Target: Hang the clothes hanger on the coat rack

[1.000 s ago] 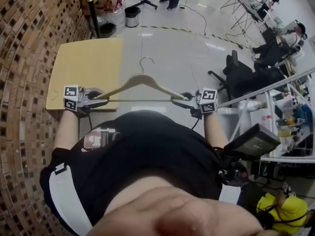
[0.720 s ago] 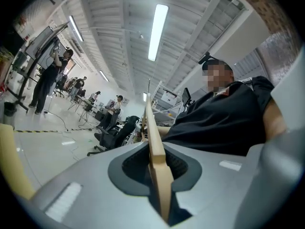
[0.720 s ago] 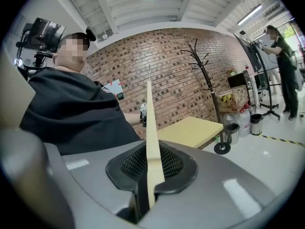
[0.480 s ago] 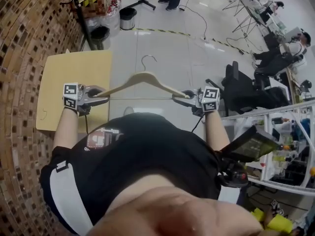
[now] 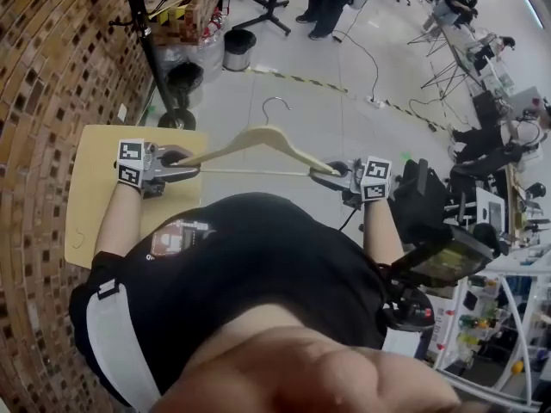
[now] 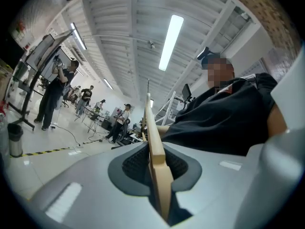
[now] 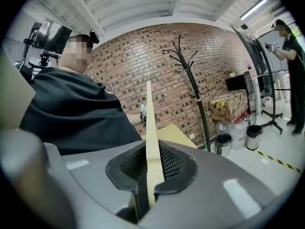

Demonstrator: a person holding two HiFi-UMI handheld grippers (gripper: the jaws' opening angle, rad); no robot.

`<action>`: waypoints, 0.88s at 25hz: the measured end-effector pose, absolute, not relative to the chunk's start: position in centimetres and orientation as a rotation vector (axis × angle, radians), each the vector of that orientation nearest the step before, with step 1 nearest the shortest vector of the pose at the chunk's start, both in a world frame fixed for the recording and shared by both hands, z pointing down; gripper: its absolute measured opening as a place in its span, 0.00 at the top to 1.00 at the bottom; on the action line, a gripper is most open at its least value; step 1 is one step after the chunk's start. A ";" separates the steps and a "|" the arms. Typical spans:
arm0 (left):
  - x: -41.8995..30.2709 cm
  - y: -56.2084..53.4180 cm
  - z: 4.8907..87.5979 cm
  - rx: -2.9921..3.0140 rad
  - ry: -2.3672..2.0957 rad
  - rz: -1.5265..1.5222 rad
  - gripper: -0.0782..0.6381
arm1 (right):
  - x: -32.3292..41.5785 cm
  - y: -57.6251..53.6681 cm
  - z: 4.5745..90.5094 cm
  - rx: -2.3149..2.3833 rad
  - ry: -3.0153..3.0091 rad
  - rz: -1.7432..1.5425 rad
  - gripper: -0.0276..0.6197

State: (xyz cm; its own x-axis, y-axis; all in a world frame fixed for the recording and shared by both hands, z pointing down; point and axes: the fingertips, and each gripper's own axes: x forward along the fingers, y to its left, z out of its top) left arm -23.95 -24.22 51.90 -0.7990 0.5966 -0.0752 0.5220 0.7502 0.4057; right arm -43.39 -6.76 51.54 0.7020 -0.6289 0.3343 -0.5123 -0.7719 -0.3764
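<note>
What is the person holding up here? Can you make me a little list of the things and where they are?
held thing: wooden clothes hanger, off the table, metal hook pointing away from the person
left gripper: shut on the hanger's left end
right gripper: shut on the hanger's right end
coat rack: black, standing by the brick wall
table: yellow, under the left gripper
hung yet: no

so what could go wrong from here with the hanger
1. The left gripper and right gripper pinch the hanger only at its thin ends, so it might twist or slip out.
2. The rack stands close to the table and bins; the wide hanger could knock them.
</note>
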 end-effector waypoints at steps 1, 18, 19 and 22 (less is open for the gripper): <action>-23.1 -23.6 52.0 0.916 2.738 0.545 0.82 | -42.2 -5.8 51.6 -2.648 0.934 -0.663 0.88; -16.5 -4.0 49.7 1.537 2.426 0.460 0.82 | -25.2 20.8 50.4 -2.475 1.609 -0.648 0.88; -16.2 -2.8 49.3 1.566 2.408 0.444 0.82 | -24.2 22.2 49.9 -2.470 1.649 -0.648 0.88; -15.1 0.6 48.6 1.645 2.344 0.409 0.82 | -21.3 26.1 48.9 -2.449 1.749 -0.651 0.88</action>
